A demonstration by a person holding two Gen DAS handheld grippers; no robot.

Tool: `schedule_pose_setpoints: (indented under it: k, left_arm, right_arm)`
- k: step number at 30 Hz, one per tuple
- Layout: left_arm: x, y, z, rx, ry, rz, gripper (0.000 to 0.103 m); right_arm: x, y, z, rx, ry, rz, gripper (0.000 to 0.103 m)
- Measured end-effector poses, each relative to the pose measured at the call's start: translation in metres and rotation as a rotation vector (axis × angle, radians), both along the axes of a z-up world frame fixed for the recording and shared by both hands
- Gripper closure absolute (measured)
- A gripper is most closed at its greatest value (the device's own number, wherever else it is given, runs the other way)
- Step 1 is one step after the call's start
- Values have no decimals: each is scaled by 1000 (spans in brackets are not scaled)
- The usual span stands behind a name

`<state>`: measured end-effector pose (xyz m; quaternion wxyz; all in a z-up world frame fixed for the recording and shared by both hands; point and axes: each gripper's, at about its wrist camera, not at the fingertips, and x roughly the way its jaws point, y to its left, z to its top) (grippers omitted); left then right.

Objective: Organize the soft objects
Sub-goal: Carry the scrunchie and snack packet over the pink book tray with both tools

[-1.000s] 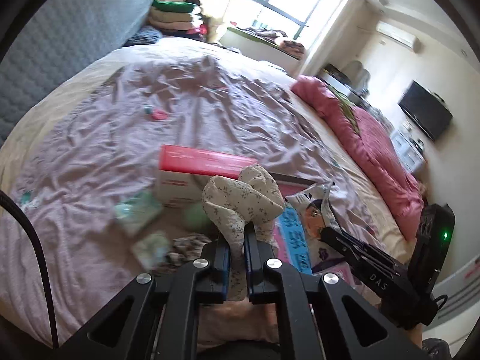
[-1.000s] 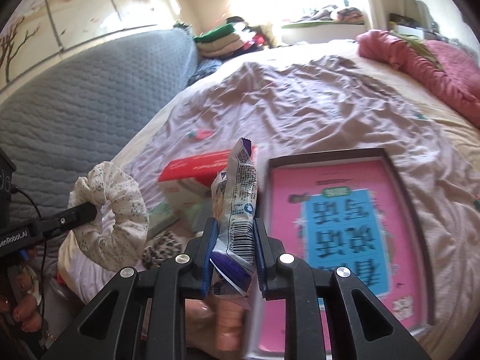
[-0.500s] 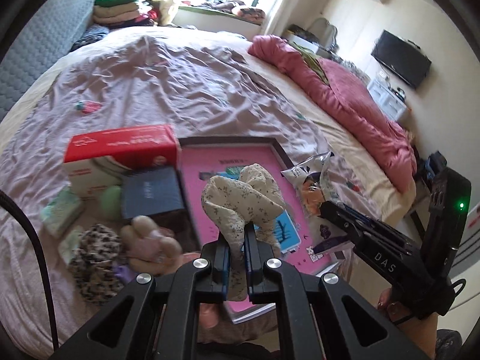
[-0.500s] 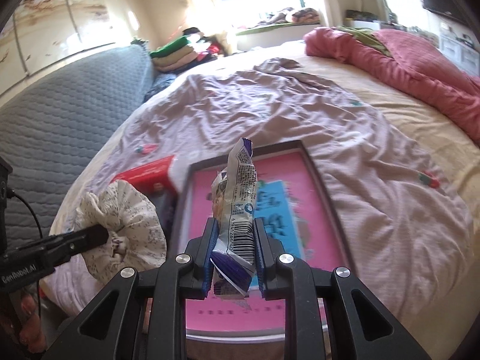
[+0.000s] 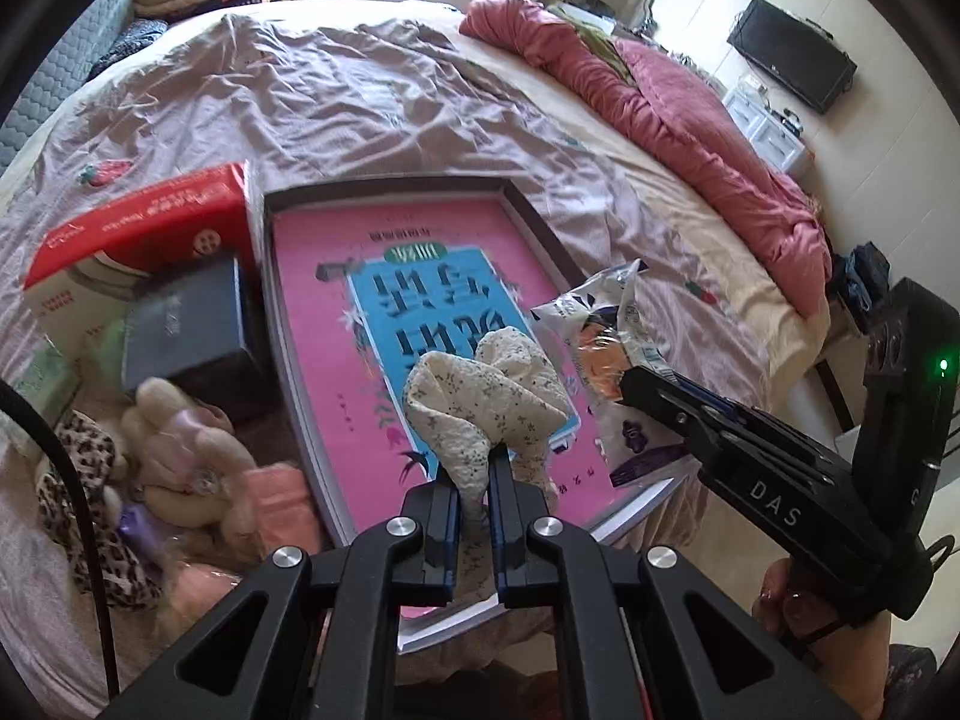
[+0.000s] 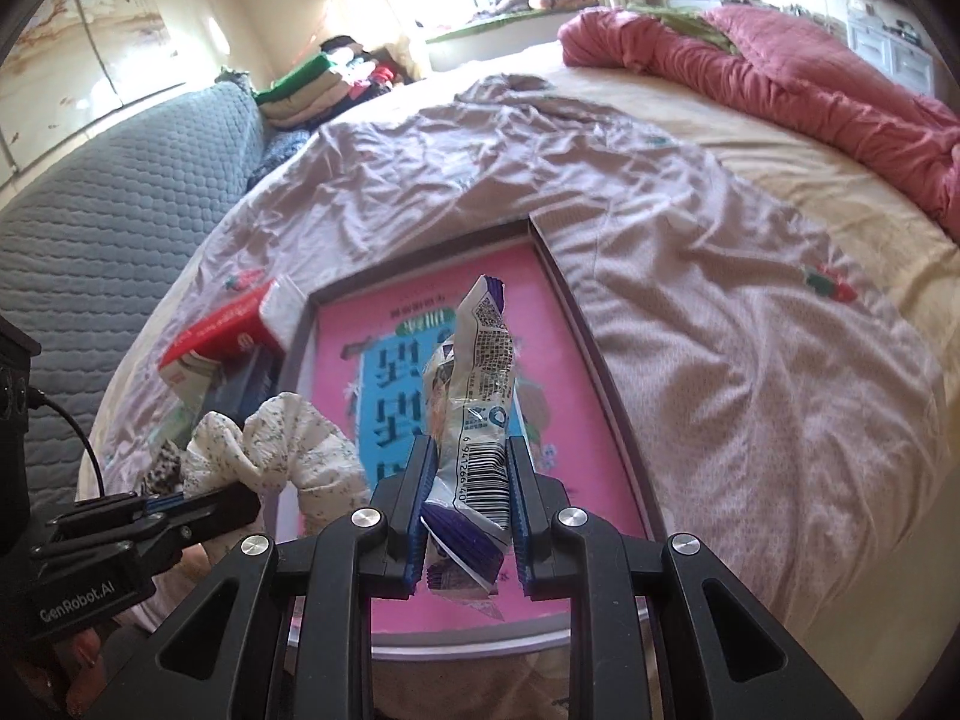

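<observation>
My left gripper [image 5: 474,468] is shut on a cream floral scrunchie [image 5: 480,402] and holds it above a pink and blue book in a dark tray [image 5: 390,192]. The scrunchie also shows in the right wrist view [image 6: 270,444]. My right gripper [image 6: 468,456] is shut on a crinkled snack packet [image 6: 474,390], upright over the same tray [image 6: 564,276]. The packet also shows in the left wrist view [image 5: 606,330], right of the scrunchie. A leopard scrunchie [image 5: 84,480], a plush toy [image 5: 180,444] and a pink cloth [image 5: 276,498] lie left of the tray.
A red and white box [image 5: 138,228] and a dark box [image 5: 180,330] sit left of the tray on the wrinkled lilac sheet [image 5: 360,90]. A pink quilt [image 5: 690,114] lies along the bed's right side. Folded clothes [image 6: 312,84] are stacked at the far end.
Both grippers have swung right and forward over the tray with their loads still held. The tray and book now fill the middle of both views.
</observation>
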<state>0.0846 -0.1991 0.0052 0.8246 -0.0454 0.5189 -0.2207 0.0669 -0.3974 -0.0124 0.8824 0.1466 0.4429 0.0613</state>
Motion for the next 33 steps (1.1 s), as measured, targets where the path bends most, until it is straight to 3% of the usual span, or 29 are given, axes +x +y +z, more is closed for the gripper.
schedule_pose_setpoints:
  k: [10, 22, 33]
  left_arm:
    - [3, -11, -25, 31, 57, -27, 95]
    - [4, -16, -33, 63, 64, -37, 95]
    - [4, -14, -37, 69, 81, -29, 94]
  right_arm:
    - [1, -3, -24, -6, 67, -1, 80]
    - [1, 2, -34, -118, 99, 9, 79]
    - [0, -3, -42, -137, 121, -6, 74]
